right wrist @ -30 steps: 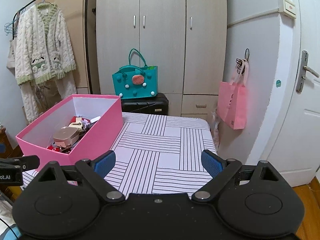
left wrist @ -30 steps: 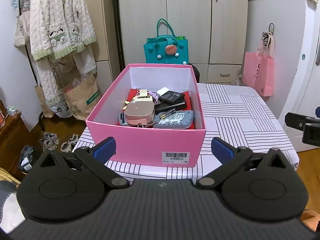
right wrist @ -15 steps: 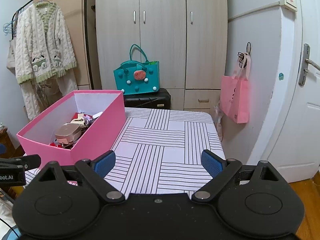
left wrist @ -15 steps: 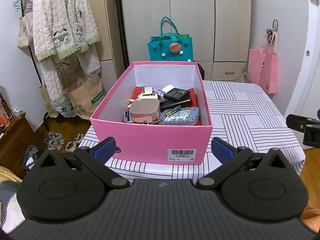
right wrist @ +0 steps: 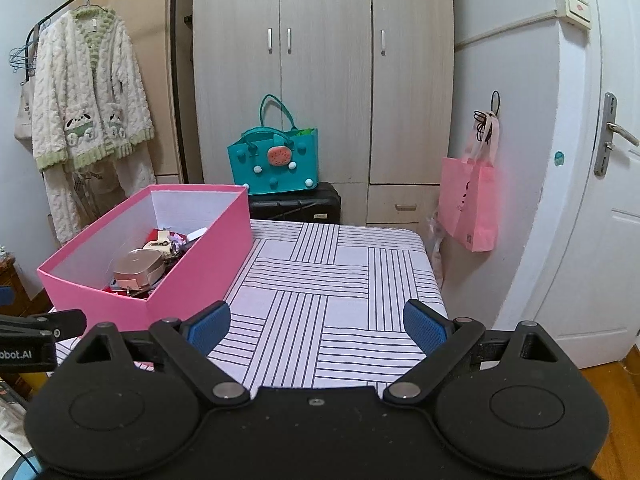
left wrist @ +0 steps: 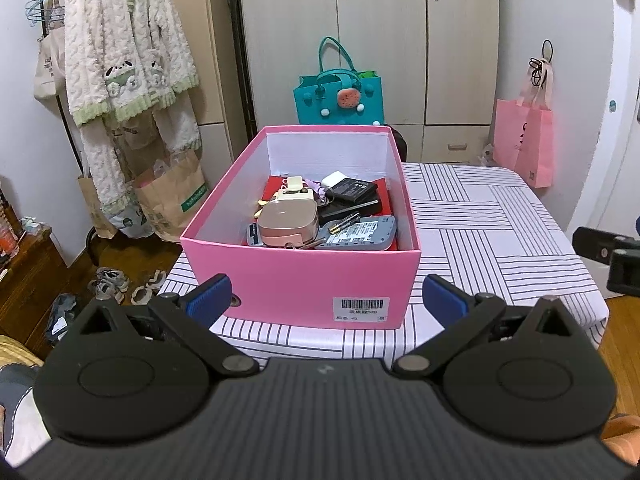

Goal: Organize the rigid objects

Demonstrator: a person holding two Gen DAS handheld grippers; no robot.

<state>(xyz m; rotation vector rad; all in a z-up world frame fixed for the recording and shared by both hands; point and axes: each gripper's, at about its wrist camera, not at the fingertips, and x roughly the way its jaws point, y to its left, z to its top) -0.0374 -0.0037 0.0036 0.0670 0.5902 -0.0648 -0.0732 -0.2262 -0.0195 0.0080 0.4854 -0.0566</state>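
Observation:
A pink box (left wrist: 298, 280) stands on the striped table (left wrist: 492, 240) and holds several small rigid items: a rose-gold case (left wrist: 288, 222), a grey-blue device (left wrist: 360, 234) and a black battery (left wrist: 352, 189). My left gripper (left wrist: 326, 300) is open and empty, in front of the box's near wall. My right gripper (right wrist: 318, 328) is open and empty above the table's near edge, to the right of the box (right wrist: 200, 264).
A teal bag (right wrist: 276, 160) sits on a black case behind the table. A pink bag (right wrist: 470, 200) hangs on the right wall beside a white door (right wrist: 600, 240). A fleece robe (left wrist: 128, 60) hangs at the left. Shoes (left wrist: 116, 280) lie on the floor.
Both grippers have drawn back and risen a little, so the box and table appear lower and farther. Both stay open and empty.

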